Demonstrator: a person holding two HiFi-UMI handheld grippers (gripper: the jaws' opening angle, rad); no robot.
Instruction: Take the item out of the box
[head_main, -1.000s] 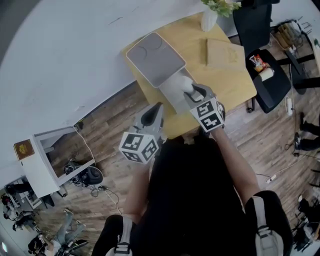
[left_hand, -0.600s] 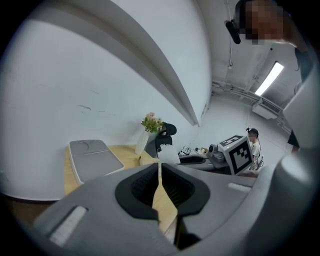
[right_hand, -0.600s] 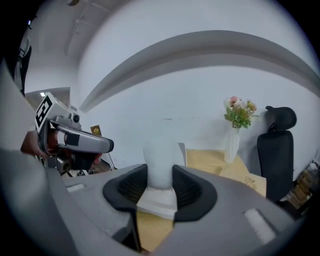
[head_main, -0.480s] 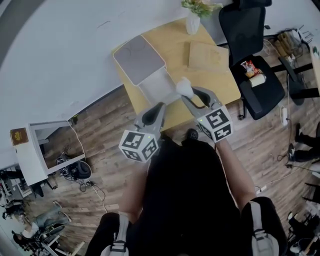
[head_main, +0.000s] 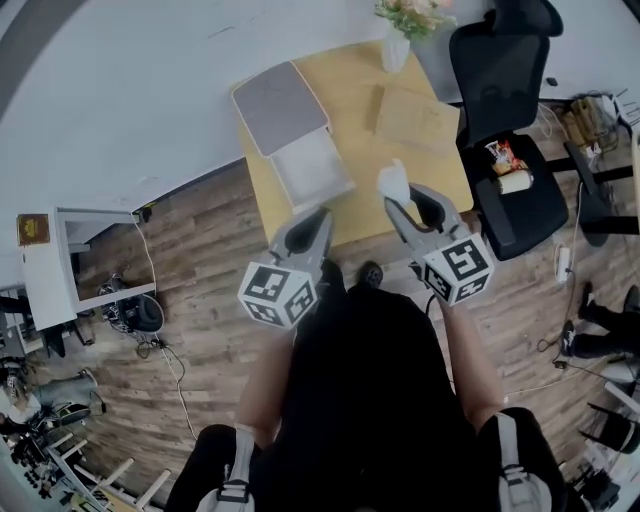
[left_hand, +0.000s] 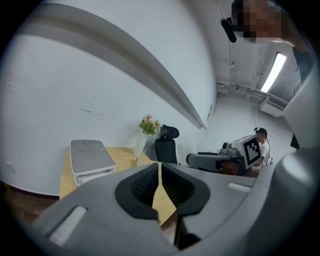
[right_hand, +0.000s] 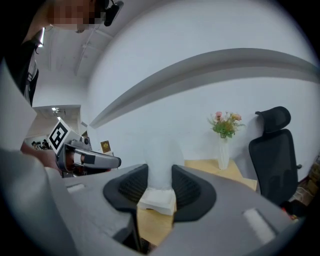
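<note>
Head view: right claw (head_main: 405, 200) has the white item (head_main: 393, 180) btw its jaws, which are closing on it. The item is held above the worktop (head_main: 350, 90), out of the box (head_main: 300, 140) & to the box's right. In right gripper view we see it pinched from both sides, w/ a white block at its lower end. Left claw (head_main: 308, 222) hangs by the worktop's front edge; left gripper view shows its jaws together, nothing btw them. A vase (head_main: 396, 48) w/ flowers stands at the far edge, w/ a black chair (head_main: 500, 70) beside the worktop.
</note>
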